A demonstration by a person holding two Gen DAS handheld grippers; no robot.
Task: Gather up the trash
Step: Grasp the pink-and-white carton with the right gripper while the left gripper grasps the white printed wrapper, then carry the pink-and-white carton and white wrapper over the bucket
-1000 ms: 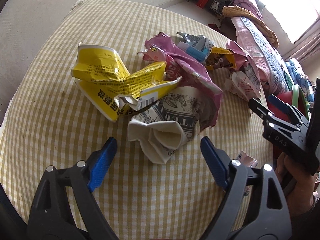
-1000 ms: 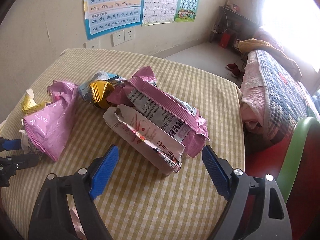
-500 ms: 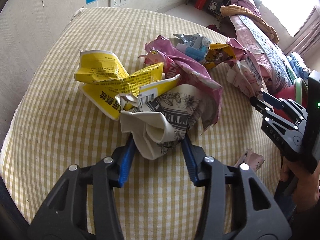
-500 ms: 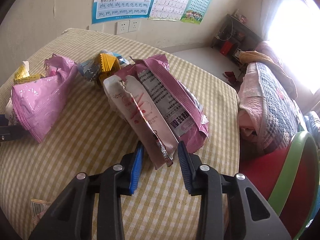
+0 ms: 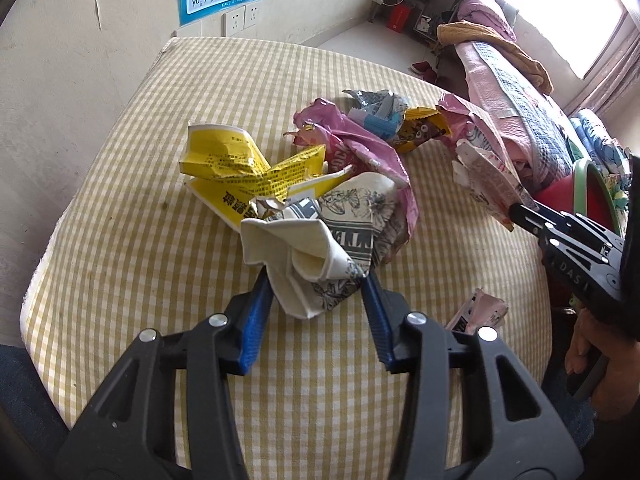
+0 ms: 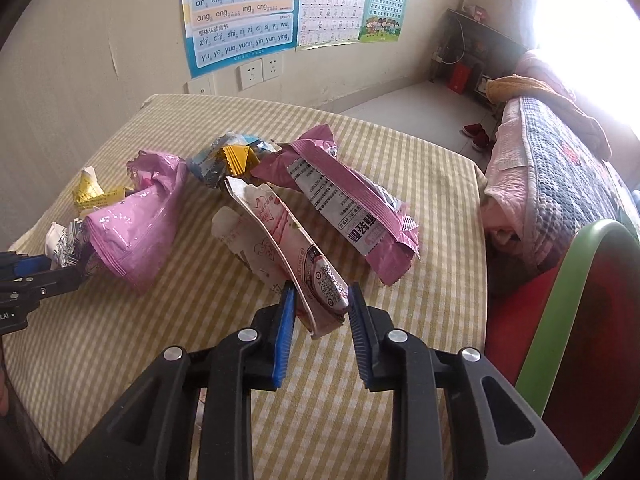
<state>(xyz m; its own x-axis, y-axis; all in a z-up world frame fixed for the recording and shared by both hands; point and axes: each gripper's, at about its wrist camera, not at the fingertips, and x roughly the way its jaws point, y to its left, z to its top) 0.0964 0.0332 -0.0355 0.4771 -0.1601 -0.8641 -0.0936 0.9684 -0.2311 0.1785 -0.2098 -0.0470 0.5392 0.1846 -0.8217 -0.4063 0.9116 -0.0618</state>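
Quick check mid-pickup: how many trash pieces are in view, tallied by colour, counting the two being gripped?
Pink bags: 2
Yellow pieces: 2, carton and small wrapper
White-and-pink wrappers: 2
Black-printed white paper: 1
Blue-silver wrapper: 1
Total: 8

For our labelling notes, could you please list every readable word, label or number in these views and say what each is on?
"zhi chi shi ri zi ci si yi wu", "yu ye yue yuan yin yun ying": pinyin poster.
"DAS": right gripper, on its body.
"TTE": crumpled printed paper, partial, in the left gripper.
Yellow box, pink-white wrapper, pink bag label: Chinese print, too small.
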